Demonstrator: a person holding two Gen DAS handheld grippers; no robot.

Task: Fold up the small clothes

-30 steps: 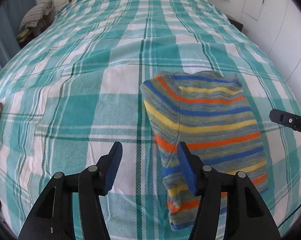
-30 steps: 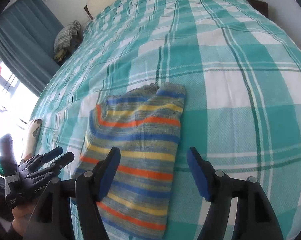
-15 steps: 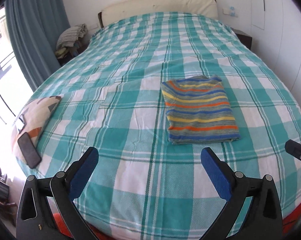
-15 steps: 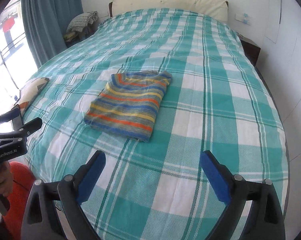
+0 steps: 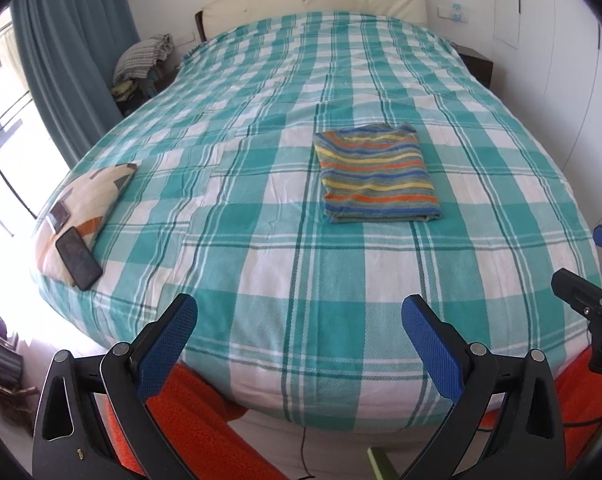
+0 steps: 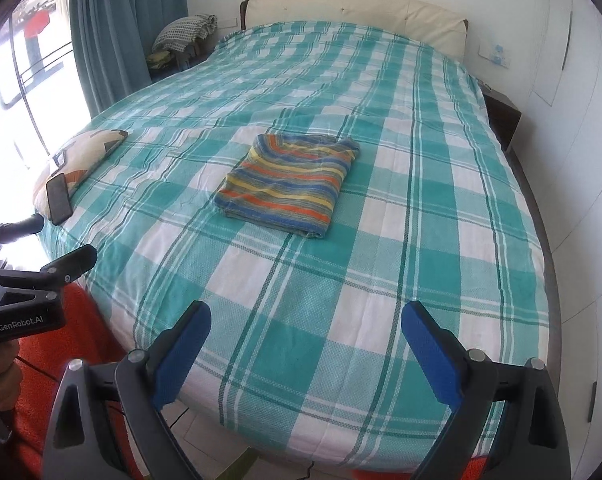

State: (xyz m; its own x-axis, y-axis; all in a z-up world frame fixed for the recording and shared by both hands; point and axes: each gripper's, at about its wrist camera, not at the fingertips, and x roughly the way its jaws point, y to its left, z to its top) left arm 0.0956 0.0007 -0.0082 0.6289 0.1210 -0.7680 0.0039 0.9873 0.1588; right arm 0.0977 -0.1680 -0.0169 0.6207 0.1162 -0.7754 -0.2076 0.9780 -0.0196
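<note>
Both grippers farther from garment.

Checked bed, teal curtain, white walls

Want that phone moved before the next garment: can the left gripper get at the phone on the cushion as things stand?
Probably yes. The left gripper is open and empty, and nothing lies between it and the phone, flat atop the cushion at the bed's near-left edge.
</note>
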